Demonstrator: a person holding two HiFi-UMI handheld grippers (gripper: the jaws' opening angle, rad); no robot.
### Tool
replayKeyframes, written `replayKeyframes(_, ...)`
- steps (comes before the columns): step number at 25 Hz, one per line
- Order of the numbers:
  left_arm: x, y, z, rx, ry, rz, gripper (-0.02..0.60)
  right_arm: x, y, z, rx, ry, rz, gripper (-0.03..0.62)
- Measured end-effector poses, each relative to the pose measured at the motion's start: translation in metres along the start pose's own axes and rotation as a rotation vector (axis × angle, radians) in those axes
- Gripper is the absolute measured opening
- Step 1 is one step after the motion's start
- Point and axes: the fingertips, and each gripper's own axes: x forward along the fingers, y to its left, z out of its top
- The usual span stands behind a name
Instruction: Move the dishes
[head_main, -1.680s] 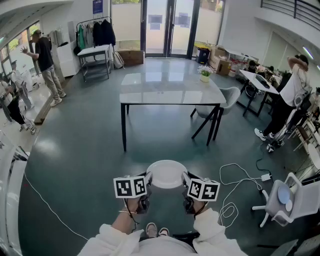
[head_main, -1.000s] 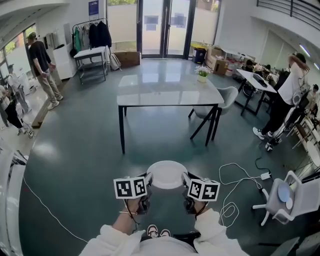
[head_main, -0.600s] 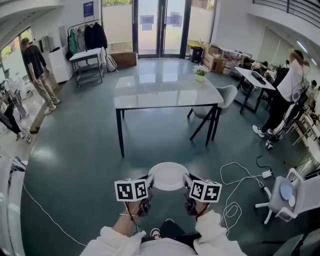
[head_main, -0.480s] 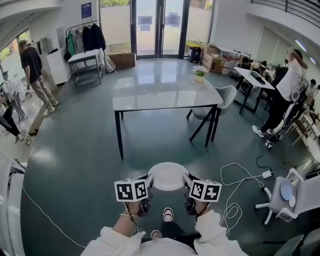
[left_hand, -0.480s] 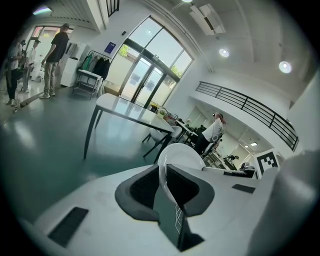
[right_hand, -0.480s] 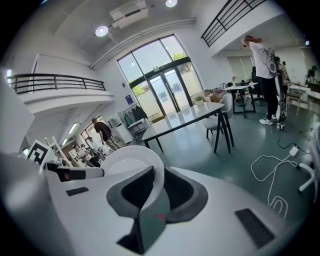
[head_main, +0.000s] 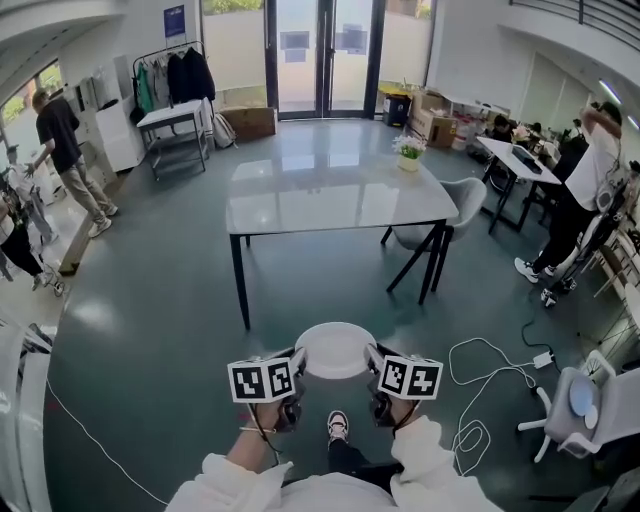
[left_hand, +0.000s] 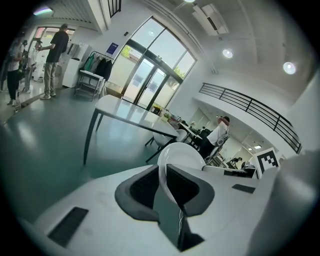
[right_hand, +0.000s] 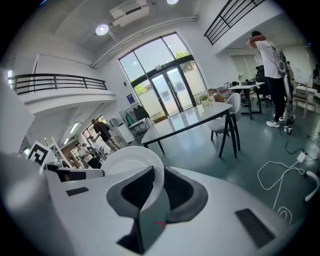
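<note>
Plate (head_main: 335, 350) held over the floor (head_main: 150, 330) by the left claw (head_main: 297, 361) and right claw (head_main: 371, 359).
The head view shows the claws at opposite rims, the plate level between them, a shoe (head_main: 338, 425) below and the bench (head_main: 330, 195) well ahead. Only the claw views show the grip: each claw's jaws are pinched narrow on the plate's thin rim, and the plate runs on beyond the tips.

**Glossy bench ahead, cable on the floor**

Ahead of you stands a white-topped bench (head_main: 330, 195) on black legs. A small potted plant (head_main: 408, 150) sits near its far right corner. To your right, a white cable (head_main: 478, 341) lies looped on the teal floor (head_main: 160, 330).
</note>
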Motion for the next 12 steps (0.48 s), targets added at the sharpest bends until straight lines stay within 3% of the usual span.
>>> replayKeyframes(12, 0.096, 0.004, 0.079, -0.042, -0.015, -0.012, 0.043, 0.072, -0.046, 0.096, -0.048, 0.023, -0.006, 0.117)
